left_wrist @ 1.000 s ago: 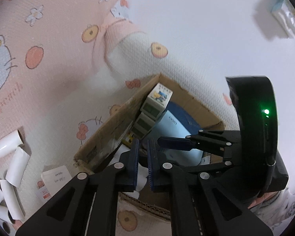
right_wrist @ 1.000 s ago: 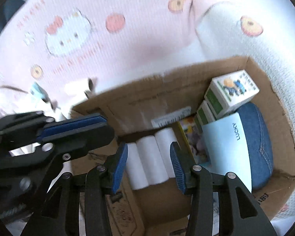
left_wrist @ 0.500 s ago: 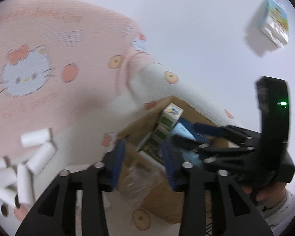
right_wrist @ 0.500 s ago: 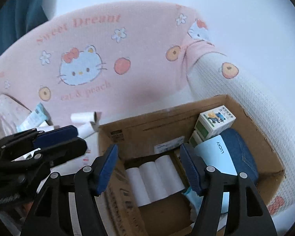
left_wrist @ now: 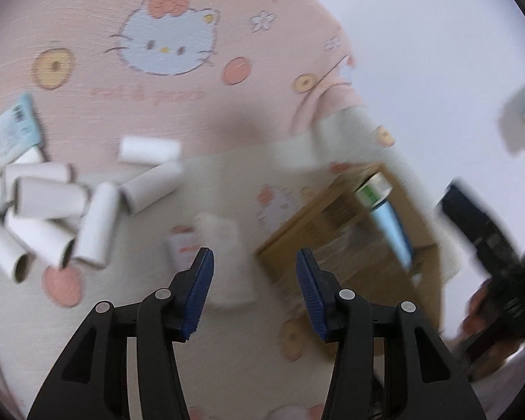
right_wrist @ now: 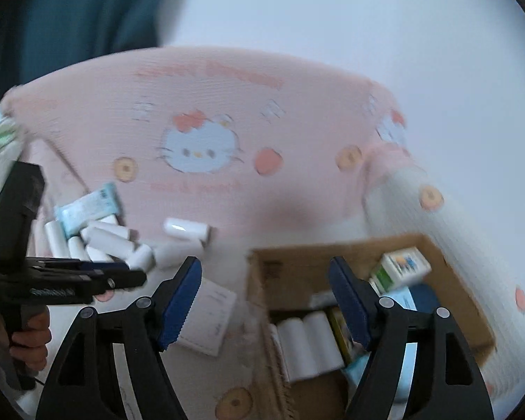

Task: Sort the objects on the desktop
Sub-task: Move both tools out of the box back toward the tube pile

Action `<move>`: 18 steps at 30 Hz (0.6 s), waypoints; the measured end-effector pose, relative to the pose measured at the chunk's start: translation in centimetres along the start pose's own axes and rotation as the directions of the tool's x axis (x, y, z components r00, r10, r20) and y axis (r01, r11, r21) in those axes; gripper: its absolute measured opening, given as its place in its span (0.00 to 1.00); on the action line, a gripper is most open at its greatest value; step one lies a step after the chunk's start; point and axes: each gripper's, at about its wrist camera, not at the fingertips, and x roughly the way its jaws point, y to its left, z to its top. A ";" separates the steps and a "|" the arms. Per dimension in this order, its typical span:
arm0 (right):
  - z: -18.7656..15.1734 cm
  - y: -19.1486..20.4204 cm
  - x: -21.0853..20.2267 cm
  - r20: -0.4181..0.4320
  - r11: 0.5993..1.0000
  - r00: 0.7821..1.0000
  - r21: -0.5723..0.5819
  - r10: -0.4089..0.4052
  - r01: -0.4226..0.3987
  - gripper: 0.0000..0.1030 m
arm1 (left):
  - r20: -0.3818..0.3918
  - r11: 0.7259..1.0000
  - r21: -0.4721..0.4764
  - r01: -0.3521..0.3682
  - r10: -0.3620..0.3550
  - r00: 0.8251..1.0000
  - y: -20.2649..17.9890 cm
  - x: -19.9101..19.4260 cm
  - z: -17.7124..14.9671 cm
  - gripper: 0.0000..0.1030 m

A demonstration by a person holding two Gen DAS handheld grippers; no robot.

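I judged the paper rolls (left_wrist: pixel 98 224) light and crushable, so both empty hand-held grippers, left (left_wrist: pixel 252 294) wide, right (right_wrist: pixel 266 301) opening, should pinch mid-body.

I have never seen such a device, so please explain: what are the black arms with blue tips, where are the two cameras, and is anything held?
They are hand-held tongs, one in each of a person's hands, with a camera on each looking along its fingers. The left tongs hang over the cloth, near loose paper rolls. The right tongs are opening above the box, which already holds rolls. Both are empty. The right view also shows the left tongs from the side.
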 end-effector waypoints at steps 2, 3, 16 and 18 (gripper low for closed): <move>-0.5 1.6 -0.5 0.058 0.998 0.997 -0.042 0.053 -0.050 0.76 | 0.015 0.997 0.039 -0.070 0.070 0.997 0.7 -0.5 -1.9 0.35; -0.7 2.1 -0.7 0.066 0.996 0.994 -0.053 0.082 -0.078 0.77 | 0.016 0.994 0.051 -0.099 0.099 0.995 1.0 -0.6 -2.6 0.28; -4.3 11.3 5.3 -0.076 0.917 0.940 -0.208 0.333 -0.341 0.78 | 0.026 0.945 -0.306 -0.113 0.127 0.992 10.2 -3.2 -6.2 0.14; -4.7 12.5 6.8 -0.099 0.912 0.941 -0.235 0.323 -0.338 0.78 | 0.034 0.936 -0.330 -0.122 0.141 0.989 11.2 -3.5 -5.9 0.14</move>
